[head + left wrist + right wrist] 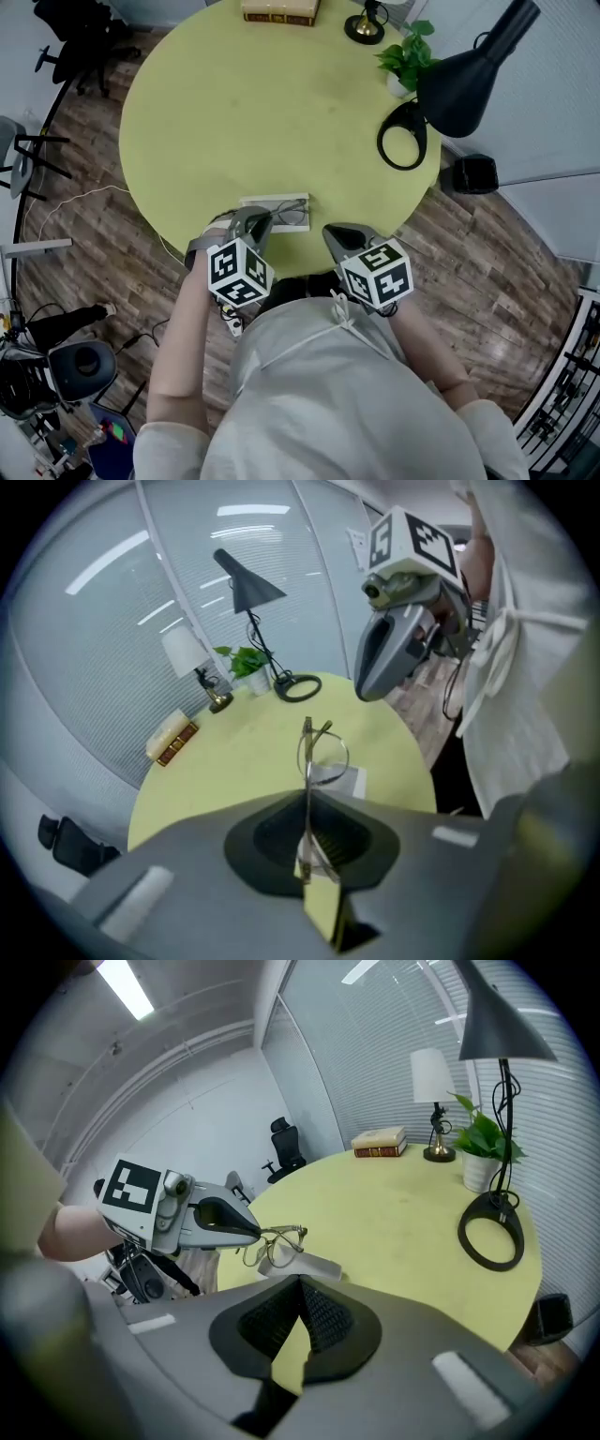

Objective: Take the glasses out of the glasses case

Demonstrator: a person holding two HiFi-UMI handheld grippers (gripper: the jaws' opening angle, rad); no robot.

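Head view first: the left hand-held gripper [255,223] sits right over the glasses case [255,201], which lies flat near the table [234,112] edge closest to the person. The right hand-held gripper [336,234] hangs just beside the case, on its right.

Left gripper view: the jaws are pinched tight on the thin wire frame of the glasses [319,752], which stick out past the tips. The pale case [349,780] is below them on the table.

Right gripper view: its own jaws meet at the tips with nothing between them. From here the glasses [272,1241] look lifted just above the case [314,1265], though the gap is hard to be sure of.

So I'd say the take-out is basically done. What's left is getting them clear and setting them down somewhere beside the case.
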